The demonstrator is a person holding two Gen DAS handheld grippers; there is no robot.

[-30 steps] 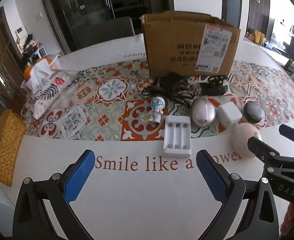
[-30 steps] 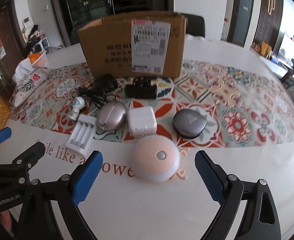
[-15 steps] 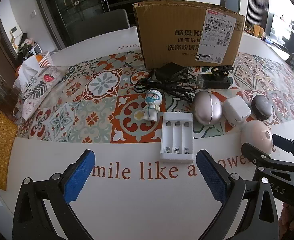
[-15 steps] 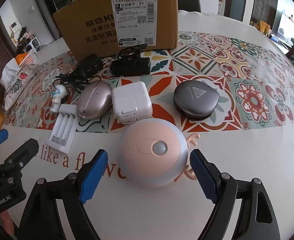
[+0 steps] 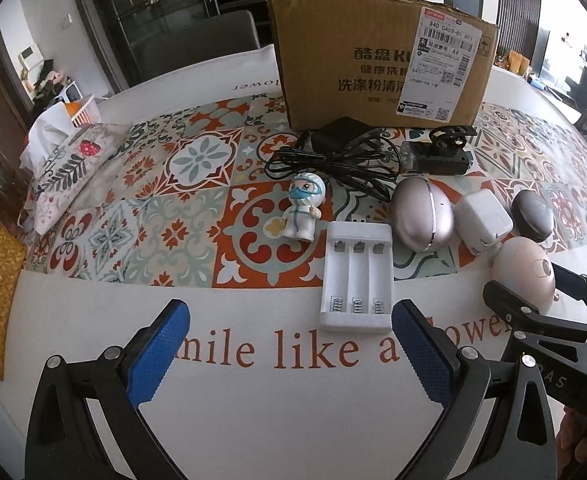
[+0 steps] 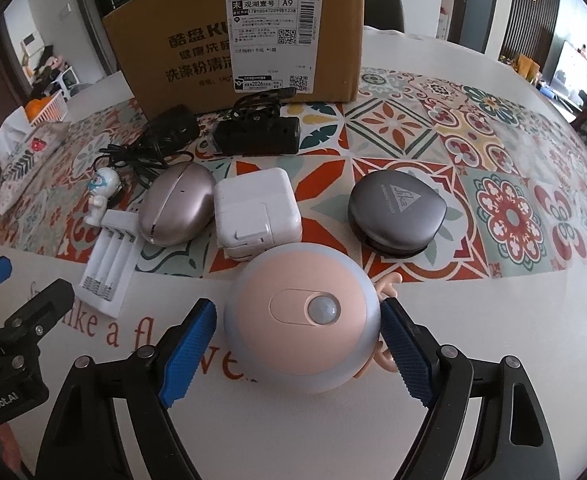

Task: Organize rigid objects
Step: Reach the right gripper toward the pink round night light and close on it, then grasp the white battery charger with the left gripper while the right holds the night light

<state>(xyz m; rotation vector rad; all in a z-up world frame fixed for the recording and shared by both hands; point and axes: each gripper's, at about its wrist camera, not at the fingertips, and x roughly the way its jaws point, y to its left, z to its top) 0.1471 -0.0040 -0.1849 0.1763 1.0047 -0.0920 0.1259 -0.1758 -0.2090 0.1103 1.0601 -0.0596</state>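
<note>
Pink dome light (image 6: 301, 322) sits on the worktop (image 6: 493, 360) between the right gripper (image 6: 297, 356) fingers, which have just been closing, not clearly touching. Looks light, hard, slippery: grab its widest sides. Left gripper (image 5: 289, 356) spread, empty.

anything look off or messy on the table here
Mostly tidy. The black cable lies in a loose tangle in front of the cardboard box, and the white charger sits tipped, not flat. Nothing looks spilled or broken.
</note>
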